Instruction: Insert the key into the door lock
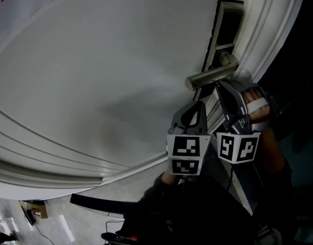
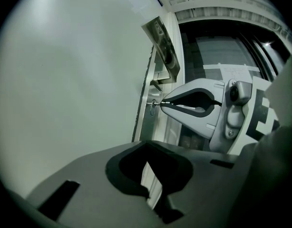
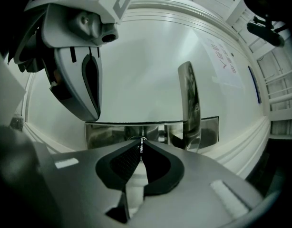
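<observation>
My right gripper (image 3: 141, 151) is clenched on the key (image 3: 141, 143), which stands edge-on between the closed tips, its thin blade pointing straight at the shiny lock plate (image 3: 108, 132) on the door (image 1: 95, 86). In the right gripper view the key's front end meets the plate just left of the handle (image 3: 189, 106), which juts out across the plate. I cannot tell how far the blade has gone into the lock. From the left gripper view I see the same thing side-on: the right gripper's tips sit close against the door's edge plate, with the key bridging the small gap and a little ring hanging off it against the metal. My left gripper (image 2: 146, 145) has its tips pressed together with nothing between them. It hangs just beside the right one, pointed at the door but clear of it. In the head view both marker cubes sit side by side below the handle, and a hand (image 1: 256, 106) wraps the right gripper's body.
</observation>
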{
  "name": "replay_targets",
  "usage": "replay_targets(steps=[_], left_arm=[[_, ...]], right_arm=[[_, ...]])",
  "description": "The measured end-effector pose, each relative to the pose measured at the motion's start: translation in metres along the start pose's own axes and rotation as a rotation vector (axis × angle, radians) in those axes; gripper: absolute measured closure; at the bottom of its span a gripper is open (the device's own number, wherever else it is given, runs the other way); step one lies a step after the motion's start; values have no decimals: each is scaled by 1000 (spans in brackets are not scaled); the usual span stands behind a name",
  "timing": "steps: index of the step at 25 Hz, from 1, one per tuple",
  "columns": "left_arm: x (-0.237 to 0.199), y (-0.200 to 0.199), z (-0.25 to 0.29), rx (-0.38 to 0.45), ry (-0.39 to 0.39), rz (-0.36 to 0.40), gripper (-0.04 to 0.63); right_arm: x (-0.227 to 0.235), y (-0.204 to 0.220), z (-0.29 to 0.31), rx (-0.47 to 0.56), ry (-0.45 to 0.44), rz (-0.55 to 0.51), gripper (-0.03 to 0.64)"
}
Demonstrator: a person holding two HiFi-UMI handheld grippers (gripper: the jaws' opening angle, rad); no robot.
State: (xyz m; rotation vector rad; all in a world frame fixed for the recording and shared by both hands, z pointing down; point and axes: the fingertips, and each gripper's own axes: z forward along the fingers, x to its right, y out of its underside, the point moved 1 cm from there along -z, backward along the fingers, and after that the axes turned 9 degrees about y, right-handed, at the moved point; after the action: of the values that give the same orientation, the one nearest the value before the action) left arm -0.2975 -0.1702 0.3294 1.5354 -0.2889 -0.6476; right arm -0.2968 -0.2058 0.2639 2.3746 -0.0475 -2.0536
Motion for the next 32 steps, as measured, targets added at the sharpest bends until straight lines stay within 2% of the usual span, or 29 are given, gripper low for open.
replay_targets(steps=[32], left_arm=[[-1,0,0,6,3,-11,595]], right_arm=[[0,-1,2,2,2,-6,604]])
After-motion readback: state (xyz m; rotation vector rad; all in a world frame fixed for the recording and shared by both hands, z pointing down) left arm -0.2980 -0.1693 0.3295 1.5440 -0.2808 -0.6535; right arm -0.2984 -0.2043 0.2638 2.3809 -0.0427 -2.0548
